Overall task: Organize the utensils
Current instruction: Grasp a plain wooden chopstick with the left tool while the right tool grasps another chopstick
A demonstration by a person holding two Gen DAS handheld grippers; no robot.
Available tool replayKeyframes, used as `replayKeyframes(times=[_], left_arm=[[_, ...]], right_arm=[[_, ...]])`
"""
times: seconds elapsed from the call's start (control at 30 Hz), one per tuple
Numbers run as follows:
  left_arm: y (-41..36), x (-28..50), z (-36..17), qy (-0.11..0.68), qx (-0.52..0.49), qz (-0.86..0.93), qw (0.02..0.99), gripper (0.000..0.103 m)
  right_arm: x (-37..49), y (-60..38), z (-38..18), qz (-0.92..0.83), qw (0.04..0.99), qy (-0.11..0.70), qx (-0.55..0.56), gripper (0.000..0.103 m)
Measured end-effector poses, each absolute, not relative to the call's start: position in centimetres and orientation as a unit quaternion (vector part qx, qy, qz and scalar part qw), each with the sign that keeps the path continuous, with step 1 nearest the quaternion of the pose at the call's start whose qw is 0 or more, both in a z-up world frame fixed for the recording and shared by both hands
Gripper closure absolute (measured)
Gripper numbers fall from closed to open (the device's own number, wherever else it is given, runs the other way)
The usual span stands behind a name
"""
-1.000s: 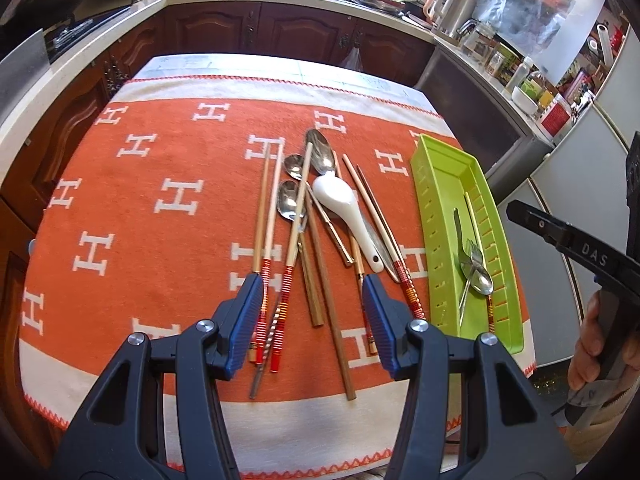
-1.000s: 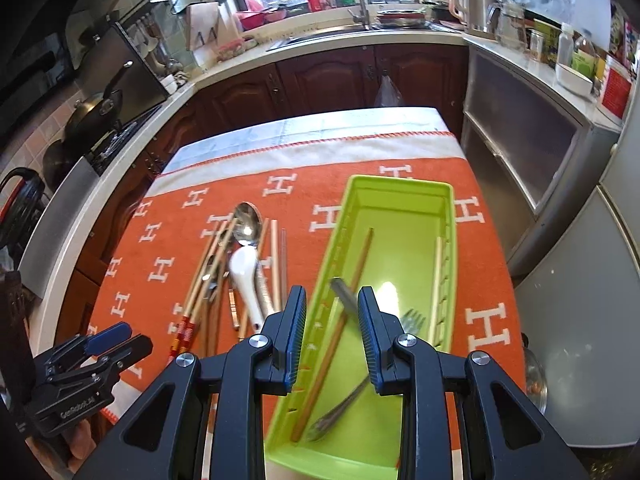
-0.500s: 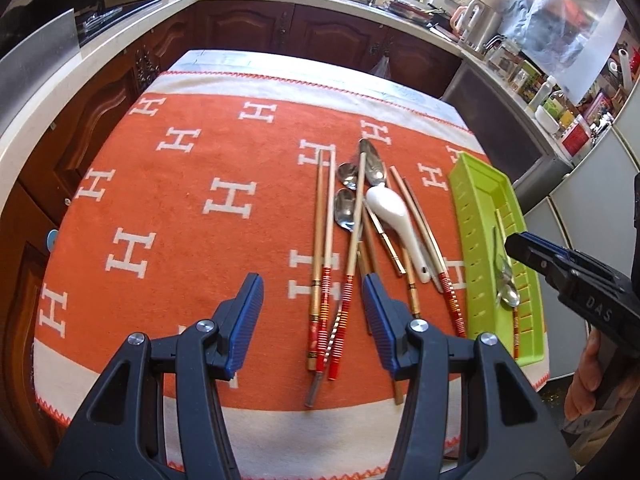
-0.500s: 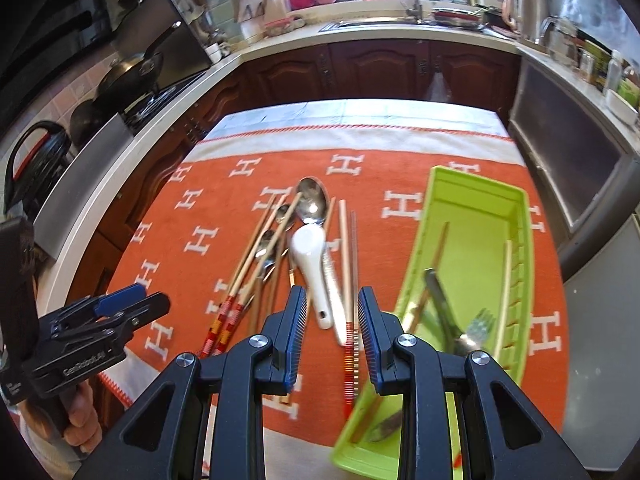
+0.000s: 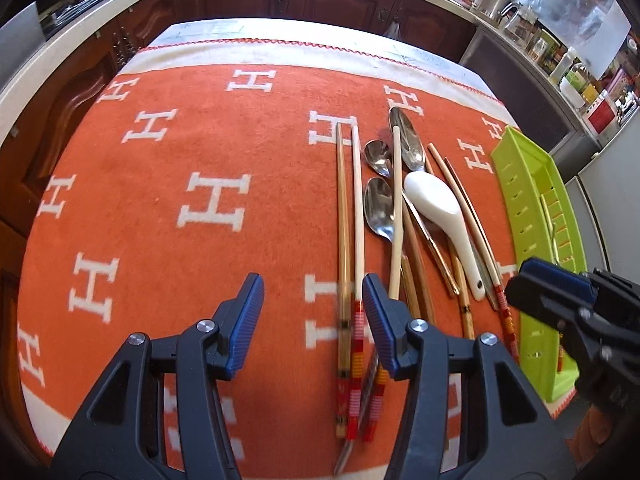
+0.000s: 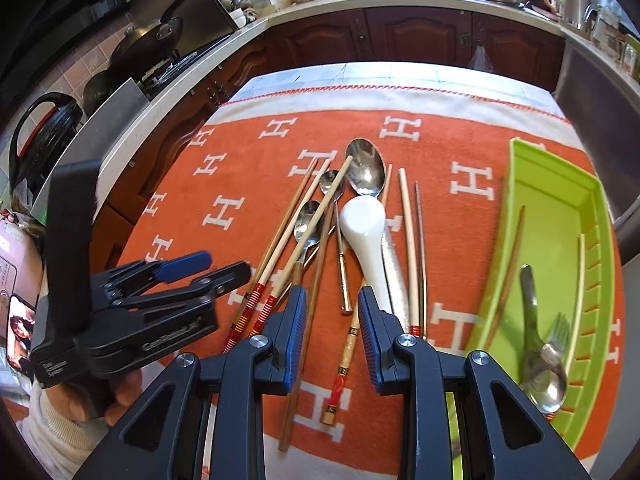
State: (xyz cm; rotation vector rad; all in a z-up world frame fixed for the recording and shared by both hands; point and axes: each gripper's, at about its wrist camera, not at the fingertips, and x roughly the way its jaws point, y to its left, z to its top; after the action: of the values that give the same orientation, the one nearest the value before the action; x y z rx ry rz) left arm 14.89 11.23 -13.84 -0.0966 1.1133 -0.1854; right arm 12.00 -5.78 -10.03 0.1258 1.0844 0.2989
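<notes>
Both grippers have come down from above the green tray [image 6: 554, 200] toward the loose utensils [image 6: 362, 236] on the bench. Left gripper [image 5: 312, 316] half-open, right gripper [image 6: 332, 328] narrower, both empty. Next: choose one piece and close.

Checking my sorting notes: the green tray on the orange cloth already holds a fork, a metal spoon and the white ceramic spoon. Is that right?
Not quite. The white ceramic spoon is not in the green tray; it lies on the orange cloth among the chopsticks. The right wrist view shows this. The fork and a metal spoon are indeed in the tray.
</notes>
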Motion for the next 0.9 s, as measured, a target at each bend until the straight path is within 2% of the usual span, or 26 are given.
replayKeyframes(times=[0.43, 0.7, 0.77, 0.8, 0.83, 0.9], left_arm=[[11.0, 18.0, -15.5, 0.532, -0.032, -0.086, 0.842, 0.059], [9.1, 18.4, -15.9, 0.513, 0.033, -0.071, 0.855, 0.061], [9.1, 18.6, -15.8, 0.512, 0.029, -0.072, 0.855, 0.07], [9.2, 18.6, -15.8, 0.511, 0.029, -0.071, 0.856, 0.082], [9.4, 18.7, -15.7, 0.511, 0.027, -0.072, 0.856, 0.09], [9.8, 18.5, -15.7, 0.513, 0.021, -0.076, 0.855, 0.094]], right_arm=[[14.8, -4.2, -12.4, 0.152, 0.832, 0.53, 0.067, 0.076], [15.9, -3.4, -13.2, 0.158, 0.827, 0.533, 0.081, 0.076], [16.2, -3.3, -13.3, 0.158, 0.827, 0.533, 0.086, 0.077], [16.4, -3.3, -13.4, 0.157, 0.826, 0.533, 0.089, 0.077], [16.7, -3.3, -13.6, 0.159, 0.825, 0.534, 0.094, 0.077], [17.3, -3.2, -13.9, 0.161, 0.822, 0.536, 0.103, 0.077]])
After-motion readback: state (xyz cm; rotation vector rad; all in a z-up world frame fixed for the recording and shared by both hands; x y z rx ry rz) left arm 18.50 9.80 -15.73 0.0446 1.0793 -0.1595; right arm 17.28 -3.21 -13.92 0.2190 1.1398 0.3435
